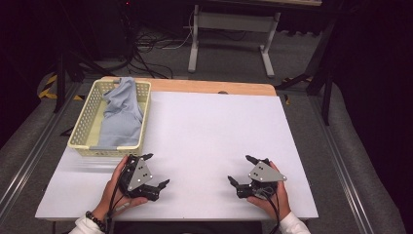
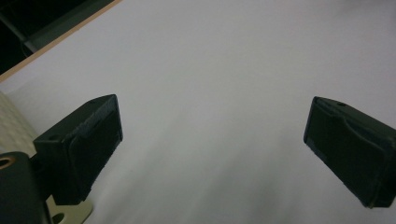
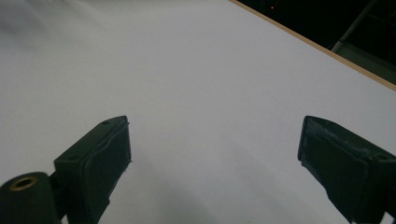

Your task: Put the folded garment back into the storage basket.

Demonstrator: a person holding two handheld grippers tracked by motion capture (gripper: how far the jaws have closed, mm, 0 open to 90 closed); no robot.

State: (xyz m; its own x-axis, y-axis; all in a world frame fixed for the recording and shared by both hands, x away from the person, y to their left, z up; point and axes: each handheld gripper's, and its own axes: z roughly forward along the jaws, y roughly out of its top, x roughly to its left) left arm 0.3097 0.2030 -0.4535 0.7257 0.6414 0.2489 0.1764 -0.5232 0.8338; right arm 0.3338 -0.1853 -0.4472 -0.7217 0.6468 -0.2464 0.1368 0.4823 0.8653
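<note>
Jaws spread wide on both sides, nothing between them: the left gripper (image 1: 157, 170) sits low at the lower left of the high view, the right gripper (image 1: 242, 170) at the lower right, both just above the white desk (image 1: 214, 136). Over at the upper left of the frame, the cream basket (image 1: 83, 127) holds the grey-blue cloth (image 1: 121, 111), bunched up and spilling over the far rim. That cloth looks like the job in hand, and the left gripper is the nearer one. To do it well, I'd come in from above, bite a thick fold near the top, not a thin edge, and lift straight up so the light basket doesn't drag along.
</note>
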